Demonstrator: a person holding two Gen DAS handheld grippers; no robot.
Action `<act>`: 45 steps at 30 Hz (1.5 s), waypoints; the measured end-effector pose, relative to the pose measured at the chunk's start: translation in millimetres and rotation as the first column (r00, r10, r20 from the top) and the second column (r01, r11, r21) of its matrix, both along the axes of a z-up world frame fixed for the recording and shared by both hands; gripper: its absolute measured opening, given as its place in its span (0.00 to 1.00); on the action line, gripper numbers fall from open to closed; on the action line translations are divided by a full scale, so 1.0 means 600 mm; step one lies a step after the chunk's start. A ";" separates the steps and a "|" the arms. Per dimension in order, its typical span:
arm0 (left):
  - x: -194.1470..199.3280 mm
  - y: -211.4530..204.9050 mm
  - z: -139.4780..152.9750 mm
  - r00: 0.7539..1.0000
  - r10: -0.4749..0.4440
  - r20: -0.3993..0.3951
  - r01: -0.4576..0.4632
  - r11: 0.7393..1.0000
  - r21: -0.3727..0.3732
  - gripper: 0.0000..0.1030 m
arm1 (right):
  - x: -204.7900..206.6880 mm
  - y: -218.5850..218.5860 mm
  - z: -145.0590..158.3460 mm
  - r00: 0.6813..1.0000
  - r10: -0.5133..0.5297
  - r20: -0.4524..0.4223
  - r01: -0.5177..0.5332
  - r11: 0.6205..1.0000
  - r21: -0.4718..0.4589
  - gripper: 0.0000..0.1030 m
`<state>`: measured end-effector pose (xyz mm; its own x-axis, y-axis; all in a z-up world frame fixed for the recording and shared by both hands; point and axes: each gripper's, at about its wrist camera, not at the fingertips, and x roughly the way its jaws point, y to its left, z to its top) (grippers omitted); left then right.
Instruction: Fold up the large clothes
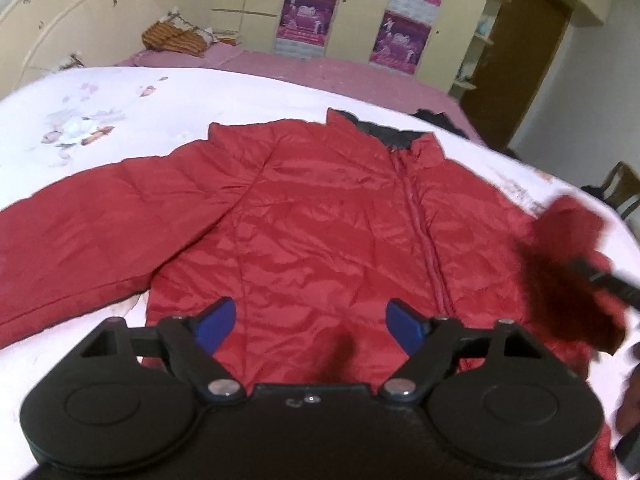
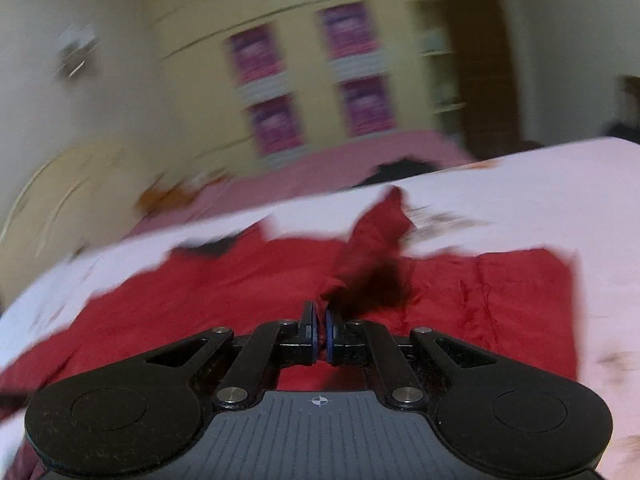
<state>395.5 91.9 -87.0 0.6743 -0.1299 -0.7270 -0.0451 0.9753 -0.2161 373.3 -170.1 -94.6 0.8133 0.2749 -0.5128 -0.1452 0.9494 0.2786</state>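
Note:
A red puffer jacket lies front up on the white bed sheet, zipped, with its dark-lined collar at the far side and one sleeve spread out to the left. My left gripper hovers open over the jacket's lower front, with nothing between its blue pads. My right gripper is shut on the other sleeve, which rises in a bunched fold above the jacket body. In the left wrist view that raised sleeve is a blur at the right edge.
A pink bedspread shows beyond the white sheet. An orange striped cloth lies near the headboard. Dark clothing sits at the bed's far edge. Cream wardrobe doors carry purple posters, with a brown door and a chair to the right.

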 end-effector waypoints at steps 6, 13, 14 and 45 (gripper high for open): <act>0.016 0.047 -0.002 1.000 -0.010 0.027 0.012 0.996 -0.085 0.77 | -0.008 0.166 -0.031 0.977 0.205 -0.064 -0.210 0.975 -0.073 0.03; 0.024 0.072 -0.011 0.998 -0.062 0.023 0.065 0.982 -0.177 0.86 | 0.029 0.252 -0.084 0.944 0.307 -0.124 -0.320 0.942 -0.098 0.04; 0.026 0.071 -0.011 0.997 -0.069 0.028 0.073 0.981 -0.180 0.90 | 0.026 0.261 -0.085 0.945 0.304 -0.120 -0.318 0.940 -0.124 0.05; 0.089 0.045 -0.060 0.998 0.007 0.056 -0.008 1.000 0.028 0.16 | 0.041 -0.074 -0.045 0.978 -0.197 -0.075 0.193 0.979 -0.061 0.12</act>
<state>448.9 118.8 -123.0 0.7148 -0.1046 -0.6914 -0.0412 0.9807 -0.1909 397.8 -214.6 -121.3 0.8044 0.0855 -0.5879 0.0647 0.9711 0.2298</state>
